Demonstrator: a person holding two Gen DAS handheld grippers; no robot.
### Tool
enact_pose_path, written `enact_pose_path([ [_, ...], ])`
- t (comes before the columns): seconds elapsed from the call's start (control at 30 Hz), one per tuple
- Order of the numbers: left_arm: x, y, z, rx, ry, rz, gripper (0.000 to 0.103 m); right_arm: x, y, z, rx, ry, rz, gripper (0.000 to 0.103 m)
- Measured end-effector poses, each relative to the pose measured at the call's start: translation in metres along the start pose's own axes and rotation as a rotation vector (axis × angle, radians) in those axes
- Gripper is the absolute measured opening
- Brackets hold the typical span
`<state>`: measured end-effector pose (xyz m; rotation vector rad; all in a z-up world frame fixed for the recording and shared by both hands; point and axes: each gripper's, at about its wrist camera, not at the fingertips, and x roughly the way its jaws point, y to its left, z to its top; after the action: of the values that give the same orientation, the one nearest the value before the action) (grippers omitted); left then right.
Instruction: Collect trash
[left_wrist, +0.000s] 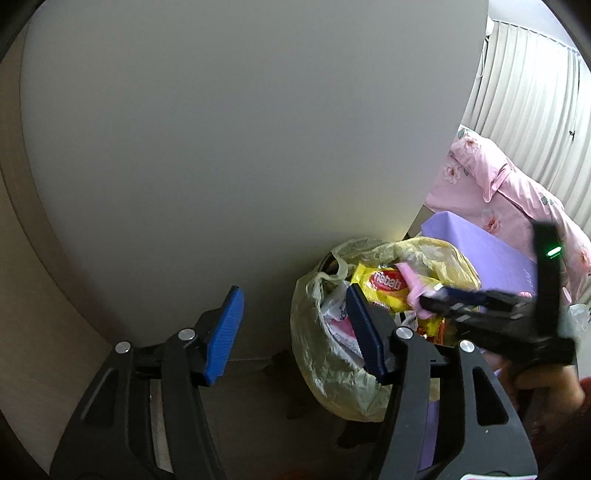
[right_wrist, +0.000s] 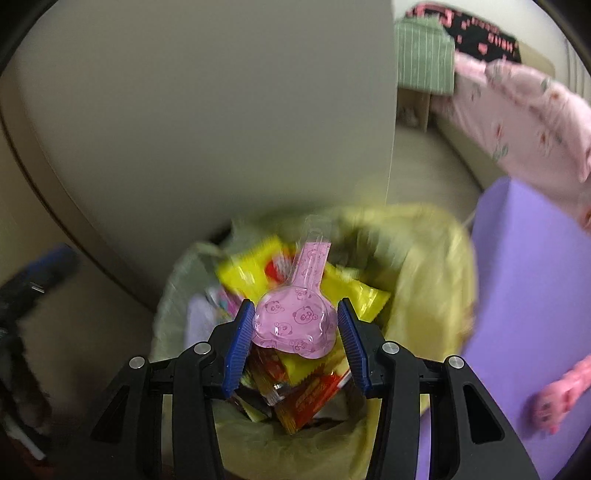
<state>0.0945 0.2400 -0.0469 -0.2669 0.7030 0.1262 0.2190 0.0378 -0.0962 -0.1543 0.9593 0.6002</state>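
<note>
A bin lined with a yellow-green bag (left_wrist: 332, 369) (right_wrist: 424, 302) stands against the wall, full of yellow and red snack wrappers (left_wrist: 384, 288) (right_wrist: 306, 398). My right gripper (right_wrist: 295, 339) hangs over the bin mouth with a pink panda-print plastic package (right_wrist: 295, 321) between its blue pads; the jaws stand wide and the package looks loose or only just touched. In the left wrist view the right gripper (left_wrist: 436, 295) reaches over the bin with the pink package (left_wrist: 415, 291) at its tip. My left gripper (left_wrist: 295, 332) is open and empty, left of the bin.
A grey wall panel (left_wrist: 240, 129) rises behind the bin. A purple mat (right_wrist: 528, 295) (left_wrist: 487, 254) lies right of the bin, and pink floral bedding (left_wrist: 509, 192) (right_wrist: 524, 107) lies beyond it. A pink slipper (right_wrist: 561, 398) sits on the mat. Curtains (left_wrist: 532, 92) hang at far right.
</note>
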Motion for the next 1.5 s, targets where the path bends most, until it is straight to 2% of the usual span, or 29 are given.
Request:
enact_pose_path([
  [0.2,0.002,0.002,-0.006,-0.018,0.010,-0.016,0.055,0.023,0.007,-0.017,-0.050,0.089,-0.048,0.044],
  [0.33,-0.004,0.002,-0.009,-0.031,0.001,-0.016,0.056,0.018,0.015,-0.019,-0.078,0.079,-0.042,0.044],
  [0.47,-0.013,-0.001,-0.007,-0.029,-0.013,-0.030,0.062,0.007,0.025,-0.027,-0.098,0.054,-0.027,0.046],
  [0.53,-0.019,-0.006,-0.006,-0.027,-0.016,-0.053,0.067,-0.006,0.029,-0.030,-0.112,0.031,-0.032,0.052],
  [0.77,-0.047,-0.035,-0.006,0.017,-0.053,-0.066,0.078,-0.079,0.035,-0.040,-0.105,-0.113,-0.036,0.052],
  [0.87,-0.060,-0.060,-0.014,0.055,-0.059,-0.072,0.079,-0.118,0.019,-0.044,-0.073,-0.187,-0.037,0.052],
  [0.97,-0.072,-0.088,-0.028,0.116,-0.057,-0.111,0.079,-0.154,-0.001,-0.060,-0.035,-0.242,-0.064,0.052],
  [1.07,-0.081,-0.115,-0.046,0.174,-0.042,-0.128,0.079,-0.184,-0.011,-0.082,0.012,-0.264,-0.102,0.052],
  [1.17,-0.091,-0.138,-0.060,0.227,-0.036,-0.144,0.079,-0.205,-0.023,-0.107,0.070,-0.241,-0.148,0.052],
  [1.33,-0.109,-0.170,-0.074,0.339,-0.096,-0.063,0.079,-0.233,-0.030,-0.147,0.116,-0.286,-0.182,0.052],
  [1.5,-0.117,-0.179,-0.081,0.364,-0.094,-0.064,0.079,-0.256,-0.031,-0.175,0.172,-0.361,-0.222,0.052],
])
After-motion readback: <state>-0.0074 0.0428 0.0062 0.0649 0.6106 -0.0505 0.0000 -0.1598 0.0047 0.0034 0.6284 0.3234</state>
